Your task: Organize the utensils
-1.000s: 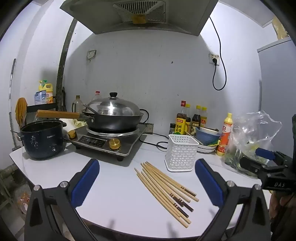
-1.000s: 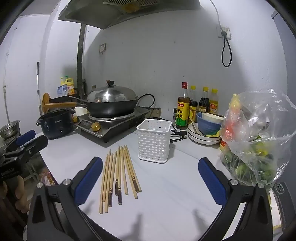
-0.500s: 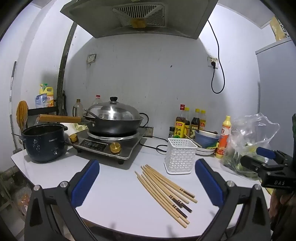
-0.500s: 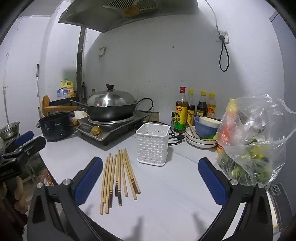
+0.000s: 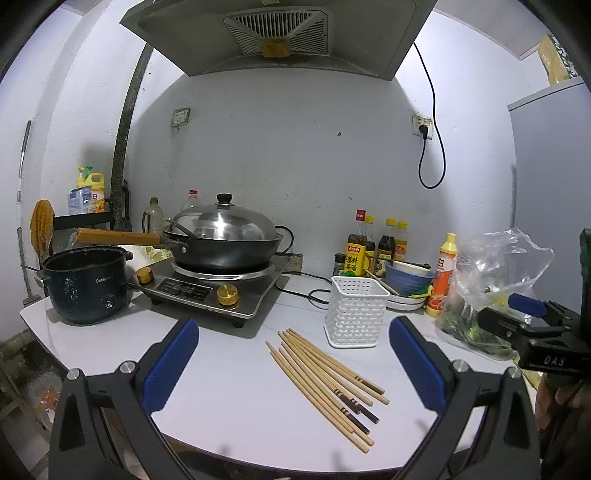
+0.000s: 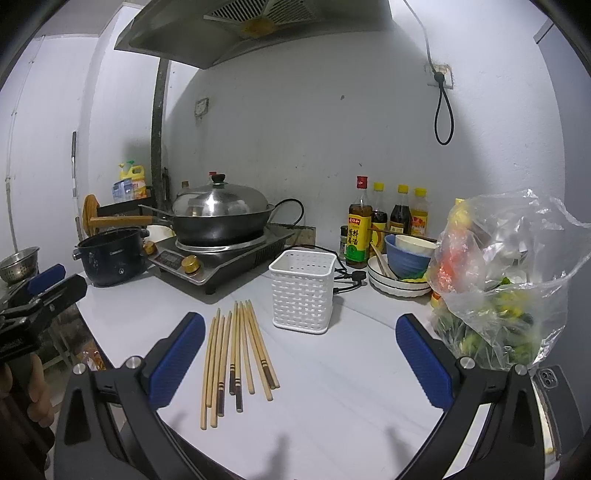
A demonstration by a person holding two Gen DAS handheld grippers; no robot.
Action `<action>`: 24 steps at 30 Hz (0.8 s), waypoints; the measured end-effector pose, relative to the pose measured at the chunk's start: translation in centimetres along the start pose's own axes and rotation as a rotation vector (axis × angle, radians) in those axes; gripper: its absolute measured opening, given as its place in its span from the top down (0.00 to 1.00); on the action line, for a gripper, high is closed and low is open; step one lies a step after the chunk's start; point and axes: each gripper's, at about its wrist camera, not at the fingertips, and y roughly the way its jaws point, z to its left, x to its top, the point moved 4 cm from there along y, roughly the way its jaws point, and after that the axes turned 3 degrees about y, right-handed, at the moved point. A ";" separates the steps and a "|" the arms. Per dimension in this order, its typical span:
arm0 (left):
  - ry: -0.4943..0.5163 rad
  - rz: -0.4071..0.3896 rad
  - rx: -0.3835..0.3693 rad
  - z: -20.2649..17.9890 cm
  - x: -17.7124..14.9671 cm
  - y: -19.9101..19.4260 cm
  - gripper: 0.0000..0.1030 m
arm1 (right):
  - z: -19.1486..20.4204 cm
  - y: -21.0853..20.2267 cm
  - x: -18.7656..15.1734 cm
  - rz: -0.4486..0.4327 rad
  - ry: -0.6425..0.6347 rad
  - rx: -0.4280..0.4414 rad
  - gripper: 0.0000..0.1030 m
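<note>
White counter [image 5: 229, 384] in a grey-walled kitchen corner, under a range hood [image 5: 275, 35].
Both grippers, left gripper [image 5: 293, 363] and right gripper [image 6: 301, 356], gape wide and empty above loose chopsticks [image 5: 325, 376] beside a white basket [image 5: 356, 312].

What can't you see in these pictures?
- Inside the black wok: both views, hidden by its steel dome lid.
- Bottom of the white perforated plastic basket: both views, hidden by its walls.
- Small print on the brown sauce bottle: too small.
- The phone: right wrist view, cut off by the gripper frame.

Dim, cool overhead light, soft shadows, sharp focus, strong fisheye bending and dark vignetted corners.
</note>
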 end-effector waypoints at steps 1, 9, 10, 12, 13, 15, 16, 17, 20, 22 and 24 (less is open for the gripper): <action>0.000 0.001 0.003 0.0 0.0 0.0 0.00 | 0.0 0.0 0.0 0.000 0.000 0.000 0.00; -0.011 0.003 -0.013 0.2 -0.1 0.1 0.00 | 0.0 -0.1 0.0 0.001 0.002 0.001 0.00; -0.010 0.002 -0.014 0.2 -0.1 0.1 0.00 | -0.1 -0.1 0.0 0.001 0.002 0.001 0.00; -0.010 -0.001 -0.010 0.2 -0.1 0.0 0.00 | -0.1 -0.1 0.0 0.001 0.001 0.000 0.00; -0.011 -0.002 -0.008 0.2 -0.1 0.0 0.00 | -0.1 -0.2 0.1 0.001 0.000 -0.001 0.00; -0.012 -0.002 -0.007 0.2 -0.1 0.0 0.00 | -0.1 -0.1 0.0 -0.001 0.001 0.001 0.00; -0.013 -0.002 -0.007 0.2 -0.2 0.0 0.00 | -0.1 -0.2 0.0 -0.002 0.000 0.001 0.00; -0.012 -0.001 -0.007 0.3 -0.1 0.0 0.00 | -0.1 -0.2 0.1 -0.002 0.000 0.002 0.00; -0.012 -0.001 -0.006 0.3 -0.1 0.0 0.00 | -0.1 -0.2 0.0 -0.004 -0.002 0.001 0.00; -0.010 -0.002 -0.005 0.3 -0.1 0.0 0.00 | -0.1 -0.2 0.0 -0.004 0.001 0.000 0.00; -0.010 -0.002 -0.005 0.4 -0.2 0.0 0.00 | -0.1 -0.2 0.0 -0.004 0.001 -0.001 0.00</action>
